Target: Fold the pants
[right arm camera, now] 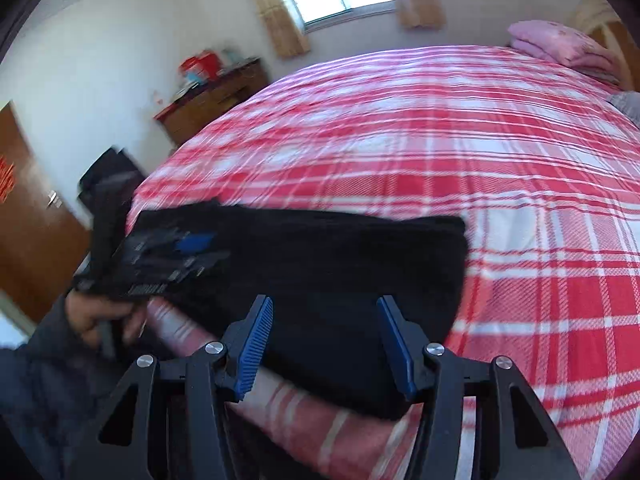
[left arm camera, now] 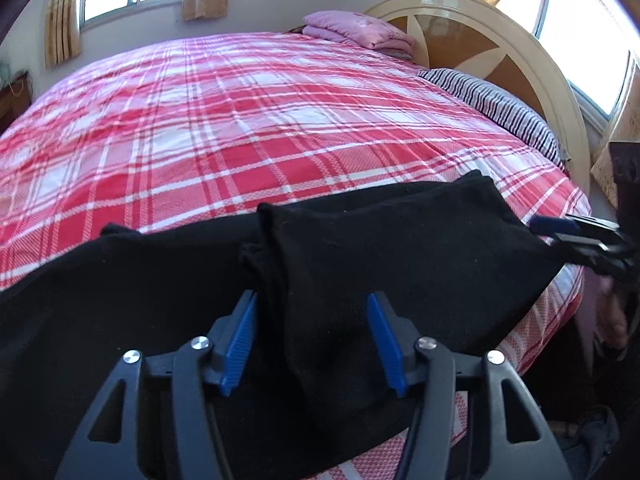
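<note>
1. the left gripper has its blue pads spread apart, and a ridge of the black pants runs up between them. neither pad seems to press the cloth, so i judge it released, not pinched.
2. the right gripper is spread as well, hovering over the near edge of the pants with nothing between its pads. its view is blurred, so finer contact cannot be told.
3. the pants lie at the near edge of the bed, on the red plaid bedspread, already doubled into a fairly compact dark block. one corner hangs slightly over the mattress side.
4. a visible fold step crosses the middle of the pile (a thicker layer on the right part in the left wrist view).
5. further out, a pink folded blanket and a striped pillow sit by the headboard, well apart from the work.
6. to do this step well, i would draw both grippers straight back without snagging the loose ridge. then press the top layer flat and square the edges, nudging the overhanging corner onto the bed.
</note>
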`<state>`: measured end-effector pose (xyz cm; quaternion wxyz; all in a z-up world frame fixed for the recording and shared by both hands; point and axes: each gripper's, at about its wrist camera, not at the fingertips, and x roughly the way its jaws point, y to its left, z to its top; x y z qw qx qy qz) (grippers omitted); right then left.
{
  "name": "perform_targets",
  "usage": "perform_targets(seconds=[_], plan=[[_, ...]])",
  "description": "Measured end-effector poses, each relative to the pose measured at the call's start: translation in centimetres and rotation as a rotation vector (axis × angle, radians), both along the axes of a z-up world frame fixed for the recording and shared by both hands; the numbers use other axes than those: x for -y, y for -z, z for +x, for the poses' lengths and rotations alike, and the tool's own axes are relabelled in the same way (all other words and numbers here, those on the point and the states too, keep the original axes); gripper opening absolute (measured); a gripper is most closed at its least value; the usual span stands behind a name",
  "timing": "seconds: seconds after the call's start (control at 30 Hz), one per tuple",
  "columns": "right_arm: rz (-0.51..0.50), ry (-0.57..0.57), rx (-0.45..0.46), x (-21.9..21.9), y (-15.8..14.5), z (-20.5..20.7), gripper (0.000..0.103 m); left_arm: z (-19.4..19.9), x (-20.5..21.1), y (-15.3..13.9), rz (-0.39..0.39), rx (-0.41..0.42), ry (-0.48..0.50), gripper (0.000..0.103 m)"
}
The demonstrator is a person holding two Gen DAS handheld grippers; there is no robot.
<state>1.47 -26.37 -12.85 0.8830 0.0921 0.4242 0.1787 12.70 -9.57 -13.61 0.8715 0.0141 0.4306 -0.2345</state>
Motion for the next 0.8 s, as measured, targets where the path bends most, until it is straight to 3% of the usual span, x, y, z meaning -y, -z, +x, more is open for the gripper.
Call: perform_targets(seconds=[0.13,0.23,0.37,0.53,0.67,0.73,0.8], plan=[[-0.123,-0.058,-0.125,-1.5,2.7,-1.4,0.056,0.2,-0.3,0.2,-0.005,0.000,-0.012,0.072],[-0.132,-0.071,-0.084,-2.1,2.2,-1.9,0.056,0.5,-0.3,0.9,0.004,-0.024,-0.021,0.072],[-0.097,-0.097,0.024,-2.5,-1.2,-1.2,0.056,0.5,-0.8,0.7,-0.004,-0.013,-0.038,0.072],[-0.069,-0.021,0.073,-1.6,-2.1,3.1,0.057,0.5,-1.2,0.8,-0.001,-0.014,-0.050,0.072],[-0.049,0.120,-0.004,0.9,0.7,7.4,0.057,0.5,-1.8,0.8,0.003,-0.011,-0.062,0.072],[0.011,0.165,-0.095,2.6,3.1,8.9,0.057,0.6,-2.0,0.9,-0.001,-0.012,-0.068,0.072],[0.070,0.174,-0.096,3.6,3.6,9.2,0.057,0.6,-2.1,0.9,0.000,-0.009,-0.069,0.072]])
